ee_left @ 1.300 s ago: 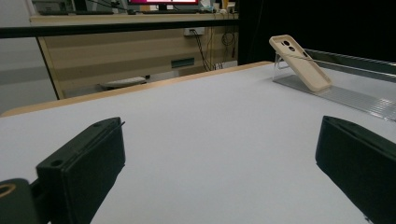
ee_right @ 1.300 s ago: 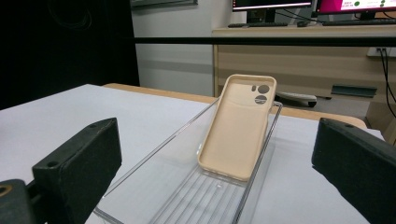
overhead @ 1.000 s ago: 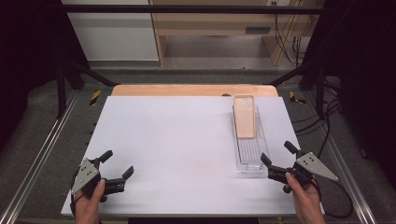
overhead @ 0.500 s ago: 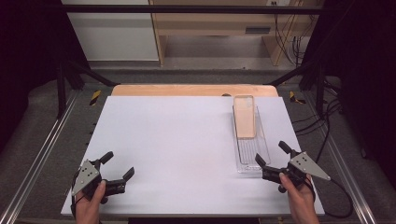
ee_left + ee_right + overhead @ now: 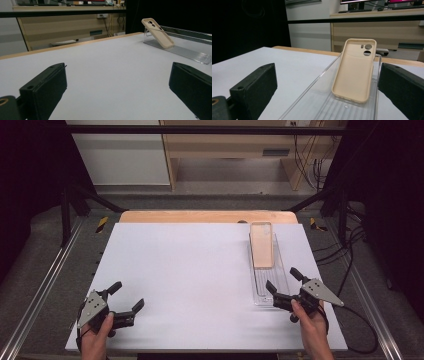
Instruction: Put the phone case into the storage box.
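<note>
A beige phone case (image 5: 261, 245) (image 5: 354, 71) (image 5: 158, 32) leans tilted against the back of a clear plastic stand (image 5: 269, 279) (image 5: 329, 105) (image 5: 185, 51) on the right side of the white table. My right gripper (image 5: 283, 280) is open at the near end of the stand, its jaws pointing along it toward the case. My left gripper (image 5: 126, 296) is open near the table's front left corner, with nothing between its jaws, far from the case.
The white tabletop (image 5: 190, 270) has a wooden strip (image 5: 207, 216) along its far edge. Metal rails (image 5: 40, 290) run along both sides. Cables (image 5: 350, 270) trail at the right. A wooden desk (image 5: 230, 150) stands beyond the table.
My right gripper has slid left and a little forward, from beside the stand to its near end. My left gripper has hardly moved.
</note>
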Tool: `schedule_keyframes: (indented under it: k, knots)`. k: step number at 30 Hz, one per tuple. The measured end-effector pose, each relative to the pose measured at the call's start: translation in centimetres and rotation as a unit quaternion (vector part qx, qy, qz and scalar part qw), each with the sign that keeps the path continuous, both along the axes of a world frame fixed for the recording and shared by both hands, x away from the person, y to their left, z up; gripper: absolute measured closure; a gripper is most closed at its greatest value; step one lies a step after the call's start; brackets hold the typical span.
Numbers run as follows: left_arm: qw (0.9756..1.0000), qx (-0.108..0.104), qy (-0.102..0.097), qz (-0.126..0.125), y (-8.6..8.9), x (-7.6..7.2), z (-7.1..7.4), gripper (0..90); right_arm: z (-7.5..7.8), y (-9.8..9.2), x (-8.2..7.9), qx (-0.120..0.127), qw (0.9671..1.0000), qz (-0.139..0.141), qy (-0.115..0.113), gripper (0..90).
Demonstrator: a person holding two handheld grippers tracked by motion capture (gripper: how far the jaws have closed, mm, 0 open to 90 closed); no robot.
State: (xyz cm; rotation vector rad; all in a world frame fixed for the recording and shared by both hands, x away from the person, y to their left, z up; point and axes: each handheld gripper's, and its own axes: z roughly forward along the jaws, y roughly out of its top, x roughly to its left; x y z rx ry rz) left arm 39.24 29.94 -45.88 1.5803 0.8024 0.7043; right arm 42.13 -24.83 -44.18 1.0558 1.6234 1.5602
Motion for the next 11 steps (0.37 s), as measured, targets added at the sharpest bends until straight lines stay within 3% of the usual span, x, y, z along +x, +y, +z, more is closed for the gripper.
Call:
schedule_keyframes:
  k: [3,11]
  knots:
    - [1.0000,-0.001,0.000,0.000,0.05,0.07,-0.01,1.3,0.13,0.35,0.42,-0.002,1.0000,0.000,-0.001,3.0]
    - [1.0000,0.001,0.002,-0.003,-0.02,0.22,-0.07,1.3,-0.10,0.84,0.99,-0.020,0.9996,-0.004,0.022,3.4]
